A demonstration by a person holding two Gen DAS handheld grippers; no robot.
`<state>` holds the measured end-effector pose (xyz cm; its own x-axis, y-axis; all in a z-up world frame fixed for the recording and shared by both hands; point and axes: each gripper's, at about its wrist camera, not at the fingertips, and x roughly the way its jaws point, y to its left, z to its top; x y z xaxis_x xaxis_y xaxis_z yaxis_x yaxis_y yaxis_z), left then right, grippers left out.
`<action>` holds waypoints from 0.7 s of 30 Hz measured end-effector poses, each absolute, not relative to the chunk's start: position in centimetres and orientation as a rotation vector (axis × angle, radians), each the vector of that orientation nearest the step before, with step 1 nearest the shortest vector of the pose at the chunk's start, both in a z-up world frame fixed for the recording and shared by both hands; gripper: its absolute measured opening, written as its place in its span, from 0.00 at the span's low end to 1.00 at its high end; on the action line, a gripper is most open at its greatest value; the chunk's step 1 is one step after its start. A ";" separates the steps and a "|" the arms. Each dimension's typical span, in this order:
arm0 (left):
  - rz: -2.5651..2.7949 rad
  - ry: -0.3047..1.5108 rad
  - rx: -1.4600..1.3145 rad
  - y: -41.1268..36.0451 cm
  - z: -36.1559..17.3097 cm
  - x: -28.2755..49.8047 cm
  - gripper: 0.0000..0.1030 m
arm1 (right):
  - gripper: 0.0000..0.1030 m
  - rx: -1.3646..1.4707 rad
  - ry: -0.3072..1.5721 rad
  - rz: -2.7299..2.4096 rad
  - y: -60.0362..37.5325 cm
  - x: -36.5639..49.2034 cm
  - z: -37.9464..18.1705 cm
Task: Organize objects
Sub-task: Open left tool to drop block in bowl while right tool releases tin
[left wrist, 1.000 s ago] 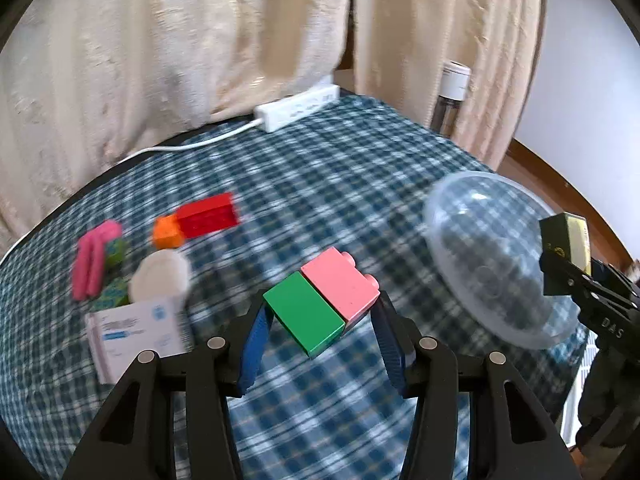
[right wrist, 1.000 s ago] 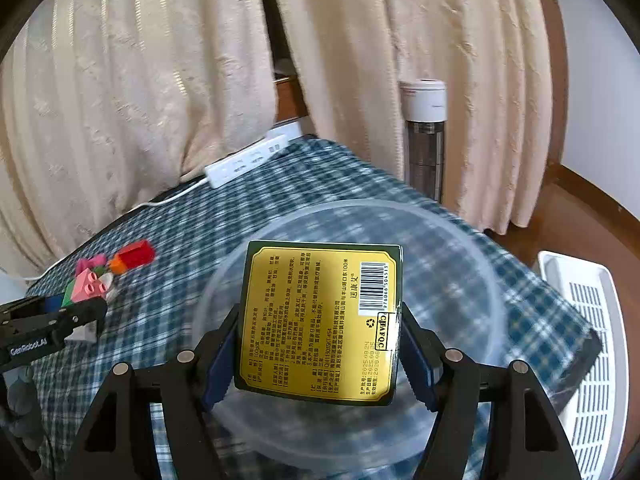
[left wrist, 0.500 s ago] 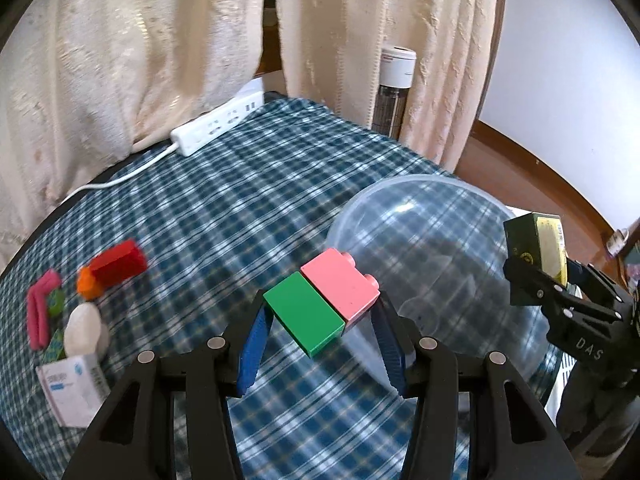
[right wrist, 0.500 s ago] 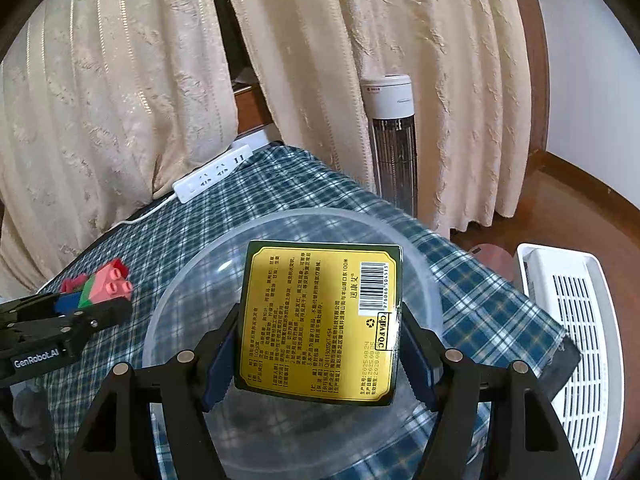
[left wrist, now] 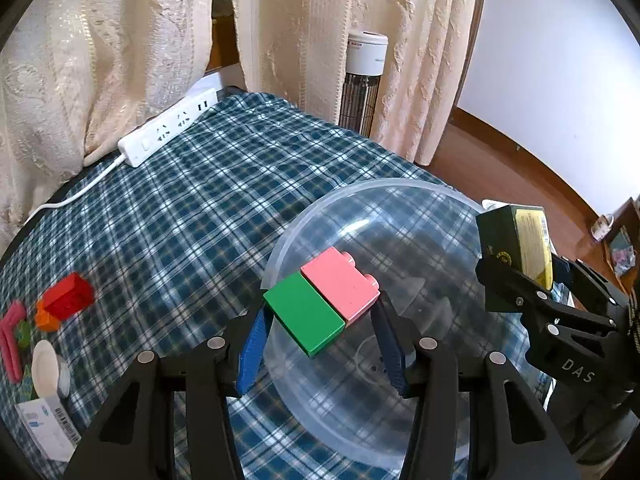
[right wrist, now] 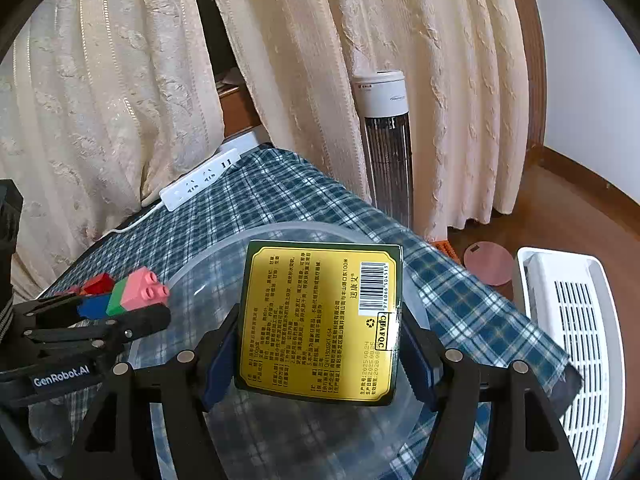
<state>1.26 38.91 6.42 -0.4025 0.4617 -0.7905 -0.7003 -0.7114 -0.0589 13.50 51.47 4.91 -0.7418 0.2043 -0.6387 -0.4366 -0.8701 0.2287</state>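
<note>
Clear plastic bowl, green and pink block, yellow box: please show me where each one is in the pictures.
clear plastic bowl [left wrist: 436, 194]: left wrist view, on its far rim.
green and pink block [left wrist: 320, 306]: left wrist view, where green meets pink on top.
yellow box [right wrist: 320, 320]: right wrist view, middle of the printed yellow face.

The left tool, clamped on the green-and-pink brick pair, has swung away from the loose toys and now hangs over the clear bowl. The right tool with its yellow box has edged forward over that bowl.
</note>
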 end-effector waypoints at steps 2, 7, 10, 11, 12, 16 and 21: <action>2.125 0.367 -1.082 39.1 6.3 1.2 0.51 | 0.72 -0.887 0.523 2.589 51.7 13.3 5.0; 2.111 0.337 -1.071 39.0 6.6 1.1 0.57 | 0.72 -0.892 0.512 2.590 51.7 12.7 5.2; 2.118 0.314 -1.070 38.5 6.9 1.0 0.58 | 0.72 -0.895 0.502 2.594 51.6 12.4 5.5; 2.121 0.305 -1.071 38.2 7.0 0.9 0.58 | 0.72 -0.896 0.497 2.595 51.6 12.3 5.6; 2.123 0.299 -1.070 37.9 7.1 0.8 0.58 | 0.72 -0.899 0.493 2.595 51.5 12.2 5.7; 2.142 0.297 -1.063 36.8 7.3 1.1 0.58 | 0.72 -0.916 0.479 2.598 51.4 11.4 6.1; 2.176 0.313 -1.052 35.6 7.3 1.6 0.58 | 0.72 -0.936 0.486 2.613 51.2 10.2 6.5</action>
<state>1.57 35.58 7.30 -0.4336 0.4810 -0.7620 -0.6762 -0.7326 -0.0777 10.24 51.20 6.55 -0.7332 0.1833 -0.6548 -0.4063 -0.8903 0.2057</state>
